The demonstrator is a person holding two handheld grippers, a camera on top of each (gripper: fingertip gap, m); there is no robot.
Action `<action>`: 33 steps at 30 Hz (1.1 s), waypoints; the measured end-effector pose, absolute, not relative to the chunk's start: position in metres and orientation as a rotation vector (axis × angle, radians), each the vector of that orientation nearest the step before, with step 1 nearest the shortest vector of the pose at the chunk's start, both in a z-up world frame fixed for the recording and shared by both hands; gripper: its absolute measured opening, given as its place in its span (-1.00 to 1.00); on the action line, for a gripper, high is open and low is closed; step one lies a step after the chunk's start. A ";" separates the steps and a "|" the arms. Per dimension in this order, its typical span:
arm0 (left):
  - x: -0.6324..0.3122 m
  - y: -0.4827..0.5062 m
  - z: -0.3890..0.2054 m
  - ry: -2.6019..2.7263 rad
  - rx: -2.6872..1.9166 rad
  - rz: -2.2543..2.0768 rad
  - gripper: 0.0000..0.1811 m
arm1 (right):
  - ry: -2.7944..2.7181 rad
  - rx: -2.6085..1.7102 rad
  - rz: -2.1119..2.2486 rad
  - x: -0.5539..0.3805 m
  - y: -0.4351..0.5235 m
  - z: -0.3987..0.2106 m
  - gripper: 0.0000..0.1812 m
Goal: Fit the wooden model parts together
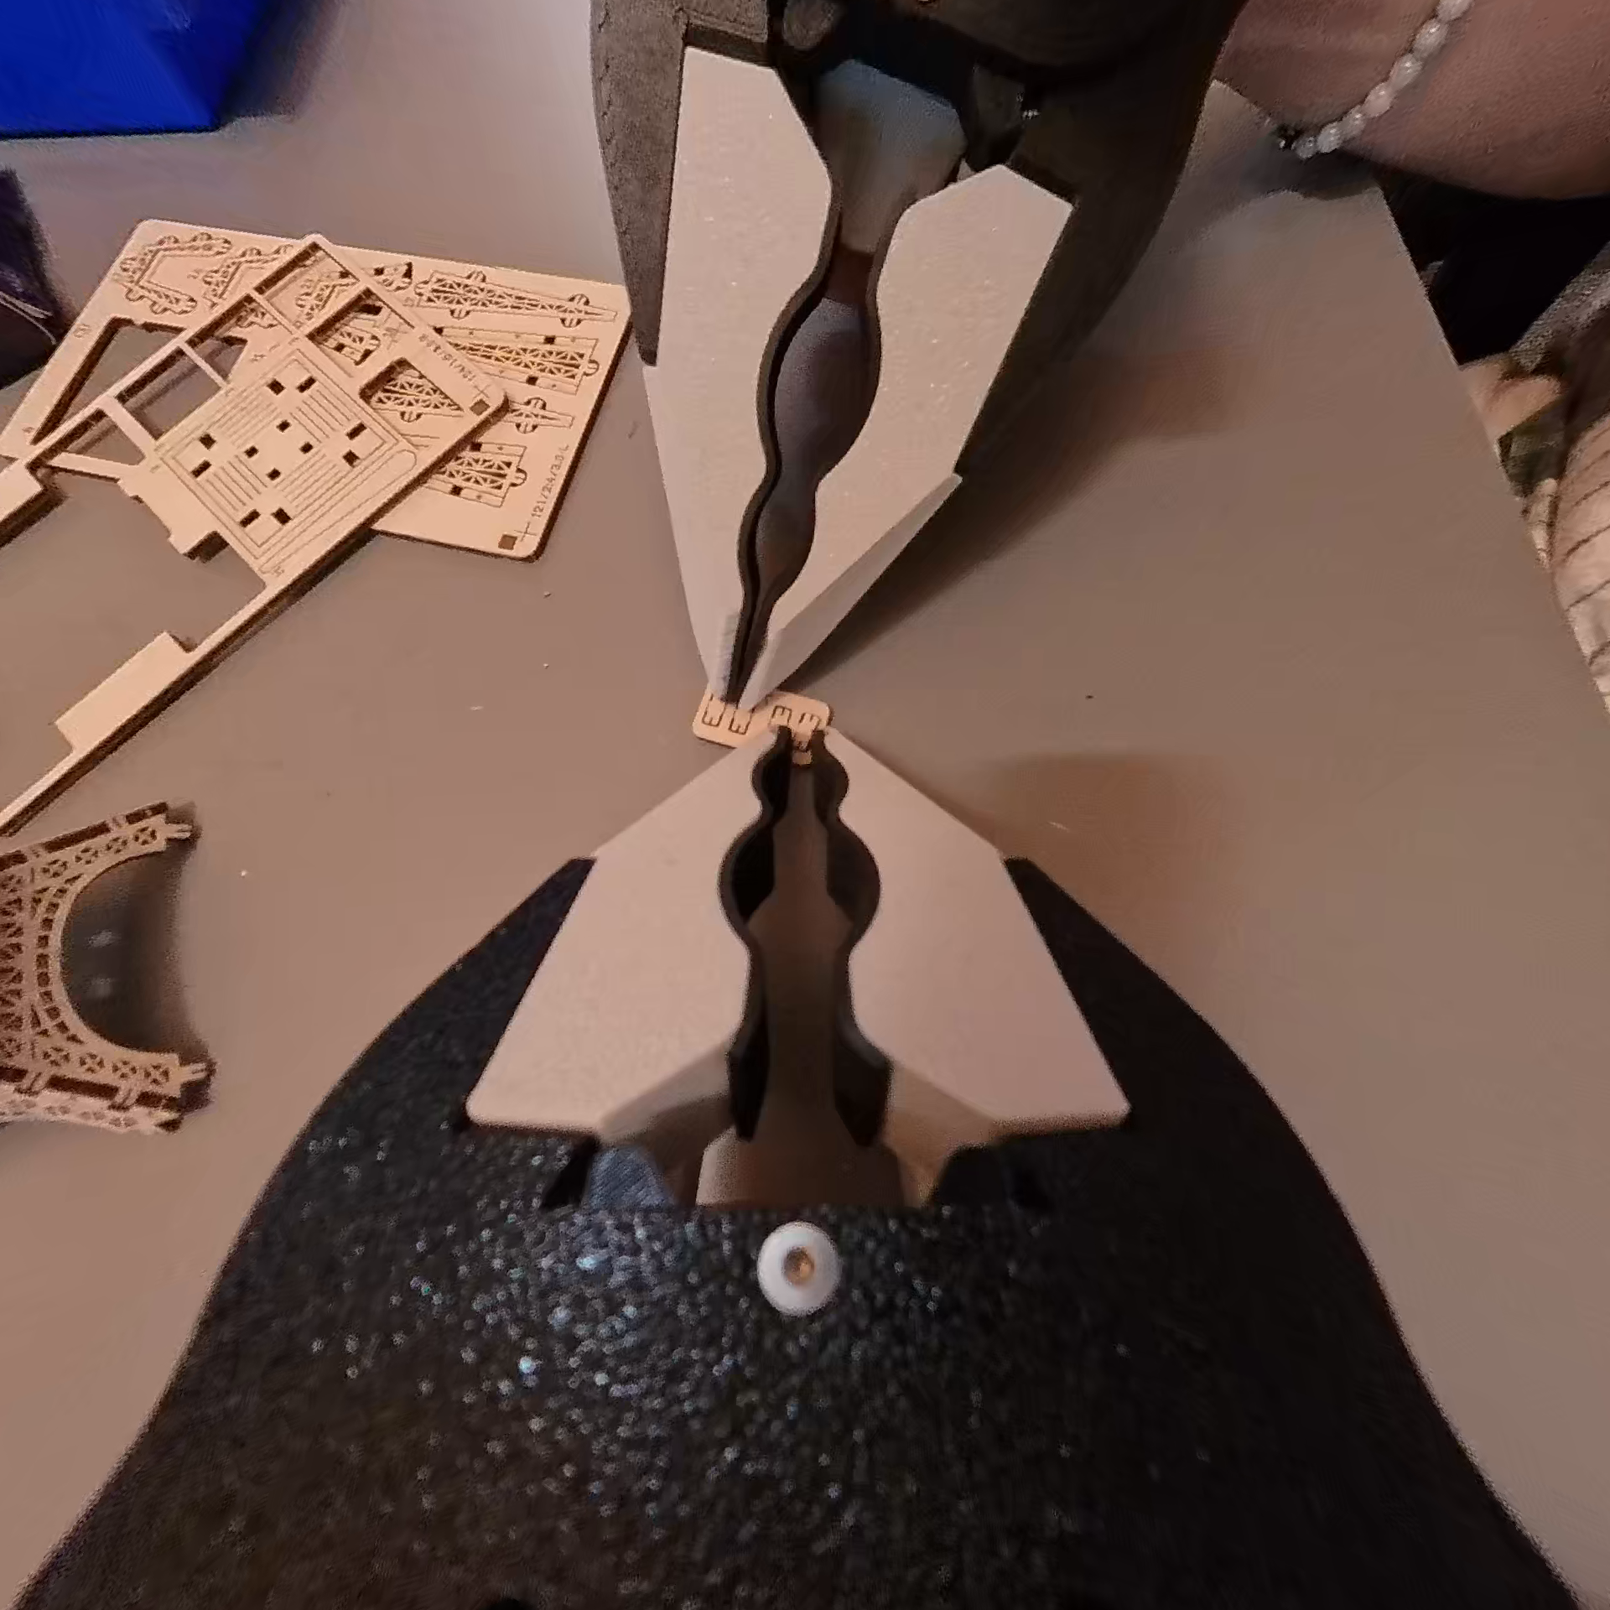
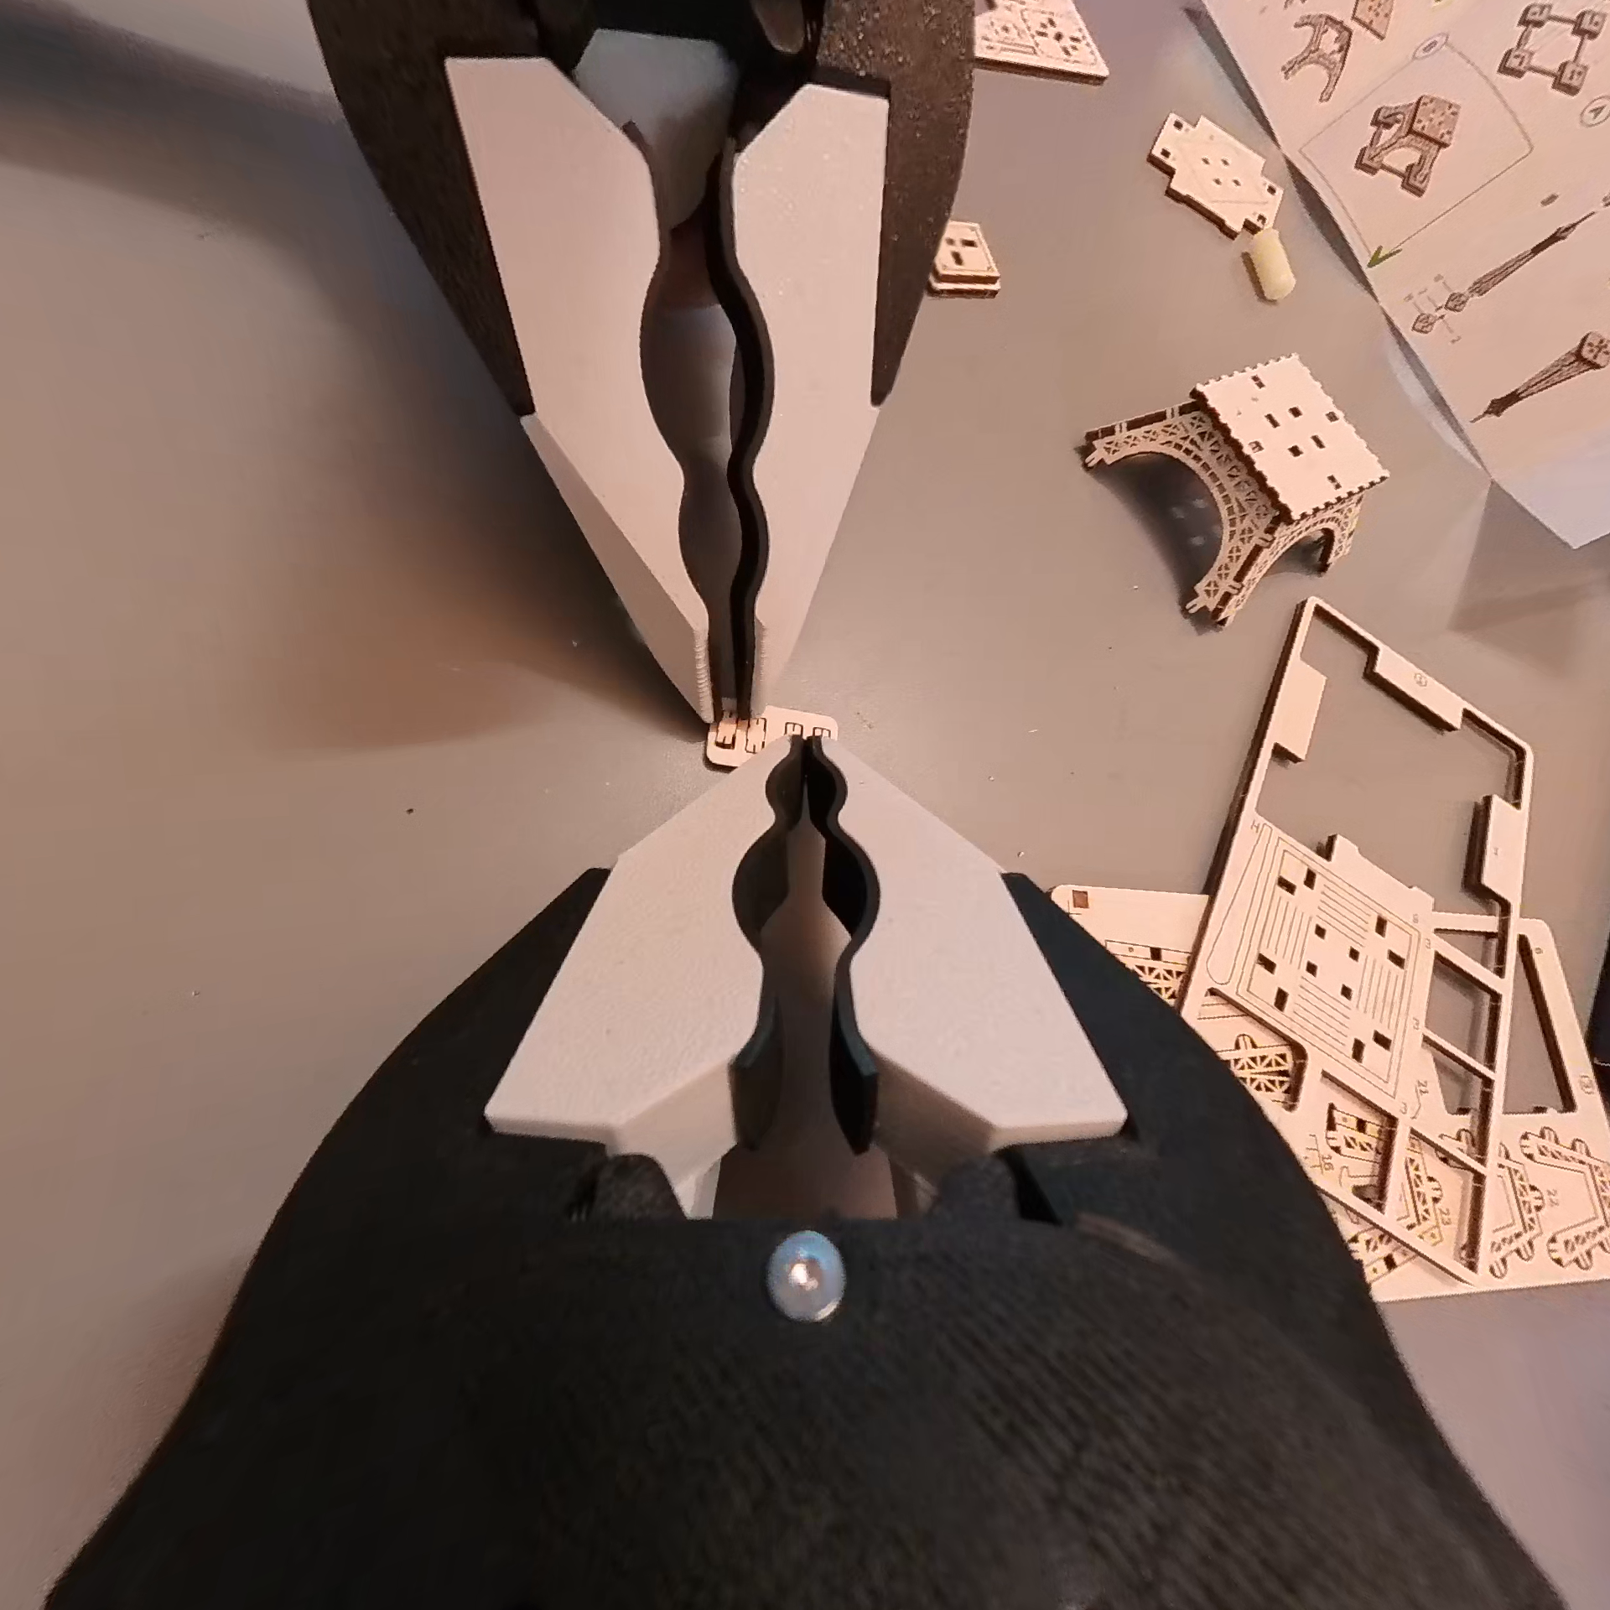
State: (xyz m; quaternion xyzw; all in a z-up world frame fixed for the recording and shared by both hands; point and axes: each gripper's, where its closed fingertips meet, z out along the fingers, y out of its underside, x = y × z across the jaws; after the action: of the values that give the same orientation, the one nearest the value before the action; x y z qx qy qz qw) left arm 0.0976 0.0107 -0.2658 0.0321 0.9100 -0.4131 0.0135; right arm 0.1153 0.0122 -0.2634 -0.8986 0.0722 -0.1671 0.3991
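The small wooden strip point(image 1: 760, 720) lies at the middle of the grey table point(image 1: 1176, 697), and both grippers meet over it nose to nose. It is a thin, pale, laser-cut piece with tiny slotted tabs along it.

The left gripper point(image 1: 799, 751) has its 2 fingers pressed together at the tips, clenched on the strip's edge; a tab of the strip shows between them. The right gripper point(image 1: 740, 697) comes at the strip from the opposite side, fingertips also closed together and set on the strip's other end. Whether it truly pinches the wood or only presses on it, I cannot tell. In the right wrist view the right gripper point(image 2: 806, 742) tips touch one end of the strip point(image 2: 771, 737), and the left gripper point(image 2: 730, 704) stands on the far end.

A wrist with a pale bead bracelet point(image 1: 1376, 83) shows behind the right gripper.

Well apart from the strip, off to one side, lie the other model parts: 2 stacked wooden sheets point(image 1: 287, 392) with cut-out openings, and the built tower base point(image 2: 1254, 488), an arched lattice block standing upright. Beyond the base from the strip are a small notched plate point(image 2: 1215, 174), a tiny square piece point(image 2: 965, 261), a short pale peg point(image 2: 1272, 266) and a paper instruction sheet point(image 2: 1481, 218). A blue box point(image 1: 113, 61) sits at the table's far corner.
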 end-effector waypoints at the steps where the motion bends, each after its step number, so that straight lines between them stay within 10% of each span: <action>1: 0.097 0.011 -0.266 2.841 0.108 -1.290 -0.99 | 0.183 -2.274 -0.421 0.115 0.012 -0.263 -1.00; 33: 0.096 0.009 -0.267 2.727 0.115 -1.156 -0.96 | 0.186 -2.274 -0.414 0.116 0.012 -0.264 -1.00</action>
State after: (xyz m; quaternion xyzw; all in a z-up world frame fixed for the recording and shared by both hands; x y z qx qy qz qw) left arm 0.0960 0.0090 -0.2666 0.0385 0.9163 -0.3885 0.0888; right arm 0.1156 0.0119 -0.2638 -0.8988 0.0734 -0.1636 0.3999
